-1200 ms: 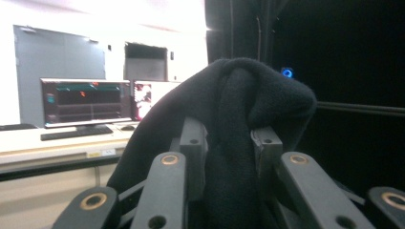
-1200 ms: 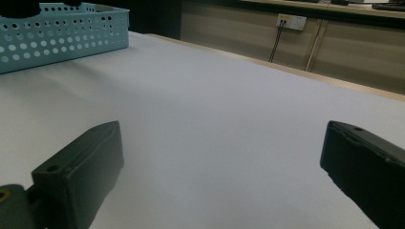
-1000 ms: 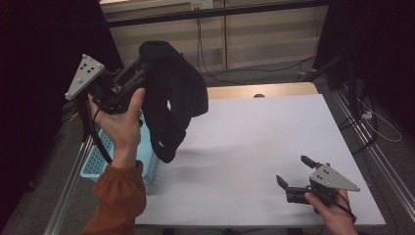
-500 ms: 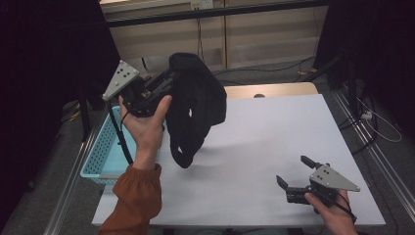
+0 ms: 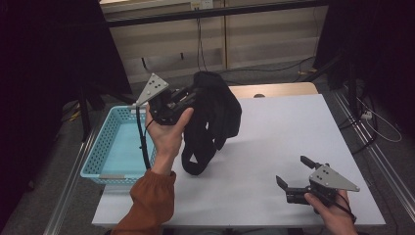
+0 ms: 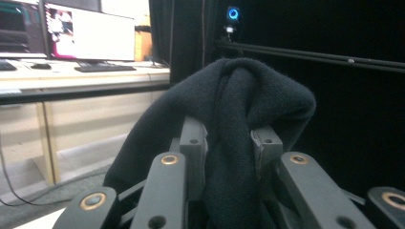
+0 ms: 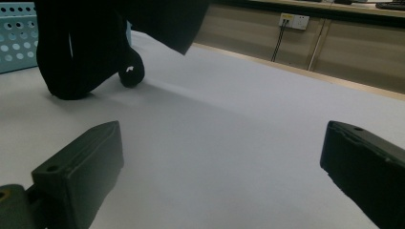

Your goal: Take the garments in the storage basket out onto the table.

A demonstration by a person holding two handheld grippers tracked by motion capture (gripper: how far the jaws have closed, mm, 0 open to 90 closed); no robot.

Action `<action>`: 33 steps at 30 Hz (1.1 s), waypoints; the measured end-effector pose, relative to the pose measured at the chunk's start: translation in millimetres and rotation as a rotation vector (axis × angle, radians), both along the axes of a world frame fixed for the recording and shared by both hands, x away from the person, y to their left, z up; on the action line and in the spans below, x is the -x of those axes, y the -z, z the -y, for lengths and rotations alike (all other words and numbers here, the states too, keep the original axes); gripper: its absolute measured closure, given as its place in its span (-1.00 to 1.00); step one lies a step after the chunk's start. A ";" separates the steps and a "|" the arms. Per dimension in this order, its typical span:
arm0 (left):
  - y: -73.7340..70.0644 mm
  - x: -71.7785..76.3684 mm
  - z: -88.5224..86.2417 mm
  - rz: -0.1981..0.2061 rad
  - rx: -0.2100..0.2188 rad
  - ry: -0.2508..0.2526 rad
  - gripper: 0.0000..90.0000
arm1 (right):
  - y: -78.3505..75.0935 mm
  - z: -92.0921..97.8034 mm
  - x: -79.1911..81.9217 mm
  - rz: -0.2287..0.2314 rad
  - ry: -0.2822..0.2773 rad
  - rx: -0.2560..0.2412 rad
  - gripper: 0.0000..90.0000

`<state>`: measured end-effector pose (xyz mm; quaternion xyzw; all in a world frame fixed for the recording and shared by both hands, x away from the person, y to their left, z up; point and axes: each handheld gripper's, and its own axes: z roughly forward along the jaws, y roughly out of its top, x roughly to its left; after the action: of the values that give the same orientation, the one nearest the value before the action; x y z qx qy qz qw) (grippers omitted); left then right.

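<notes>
White table [image 5: 274, 147], dark room; left tongs [image 5: 192, 98] clamp black garment [image 5: 213, 122]; right tongs [image 5: 292, 172] agape.

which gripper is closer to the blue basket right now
Left. The left gripper, shut on the black garment, is held just beside the blue basket's right rim; the right gripper sits far across the table, open.

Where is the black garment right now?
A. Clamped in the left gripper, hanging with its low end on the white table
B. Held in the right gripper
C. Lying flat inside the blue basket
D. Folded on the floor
A: the left gripper has its jaws closed on a fold of the black garment, which hangs beside the blue basket with its low end touching the white table; the right gripper is open and holds nothing.
</notes>
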<state>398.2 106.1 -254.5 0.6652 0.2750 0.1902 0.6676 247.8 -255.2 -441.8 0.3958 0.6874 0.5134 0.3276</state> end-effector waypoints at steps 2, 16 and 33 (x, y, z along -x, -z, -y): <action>7.2 -2.4 5.5 -0.015 -0.006 0.016 0.61 | 0.0 0.2 0.0 0.001 0.000 0.001 -1.00; 40.9 -11.6 26.3 -0.114 -0.059 0.060 0.61 | 0.1 -0.1 0.0 -0.001 -0.002 0.000 -1.00; 79.6 -17.5 46.3 -0.206 -0.166 0.096 0.61 | 0.2 -0.3 0.2 -0.002 -0.004 0.004 -1.00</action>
<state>415.7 59.8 -334.1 0.7466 0.2931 0.1110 0.5869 247.6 -254.9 -442.0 0.3944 0.6894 0.5123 0.3266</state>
